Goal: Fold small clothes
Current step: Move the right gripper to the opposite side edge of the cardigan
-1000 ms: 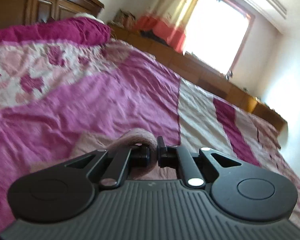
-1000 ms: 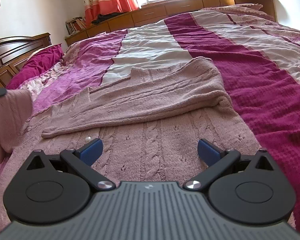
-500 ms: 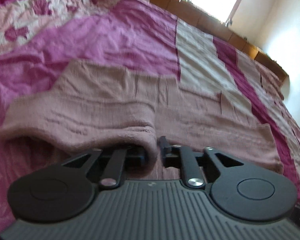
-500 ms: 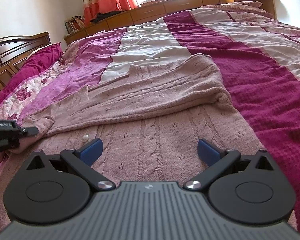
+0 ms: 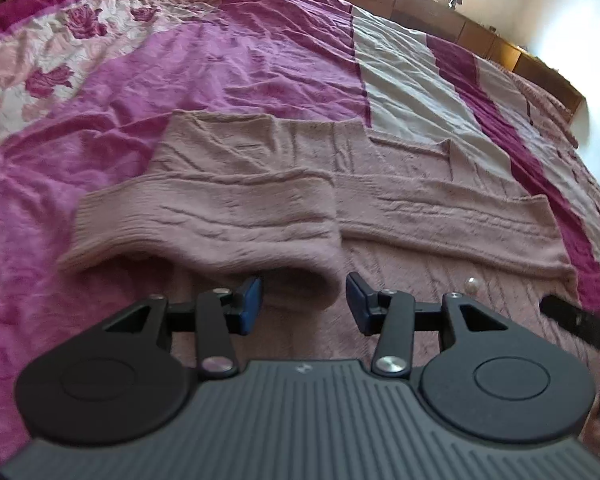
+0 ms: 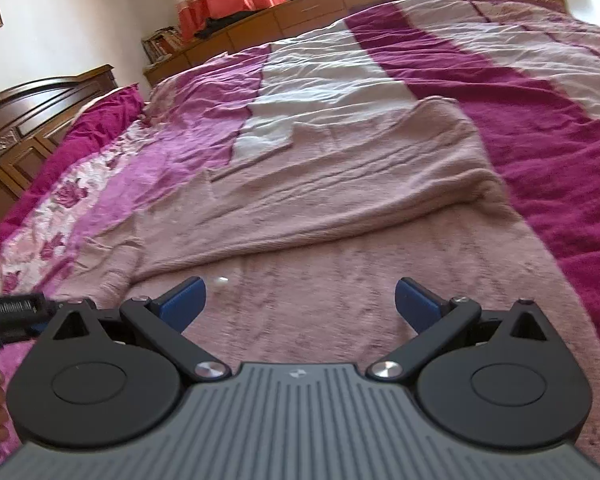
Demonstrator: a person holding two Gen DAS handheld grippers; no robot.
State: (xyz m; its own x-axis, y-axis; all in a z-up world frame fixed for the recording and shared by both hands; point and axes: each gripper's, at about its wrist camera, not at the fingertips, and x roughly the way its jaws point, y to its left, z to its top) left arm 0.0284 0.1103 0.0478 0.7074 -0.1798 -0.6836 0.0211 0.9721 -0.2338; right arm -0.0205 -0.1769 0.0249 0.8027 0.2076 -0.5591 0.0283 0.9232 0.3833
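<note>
A dusty pink knitted sweater (image 5: 420, 208) lies flat on the bed, both sleeves folded across its body. My left gripper (image 5: 304, 300) is open, its blue pads on either side of the folded left sleeve's cuff (image 5: 296, 280), which lies loose between them. In the right wrist view the sweater (image 6: 340, 208) fills the middle, and my right gripper (image 6: 300, 300) is open and empty just above its lower body. A pearl button (image 5: 471, 283) shows on the front; it also shows in the right wrist view (image 6: 221, 280).
The bed has a magenta, white and rose-patterned cover (image 5: 260, 64). A dark wooden headboard (image 6: 28, 120) stands at the left, low wooden cabinets (image 6: 340, 12) run under the window. The left gripper's body (image 6: 12, 312) shows at the right view's left edge.
My left gripper carried the sleeve down over the sweater's body, laid it there and opened, letting the cuff go. The right gripper stayed open and shifted slightly.
</note>
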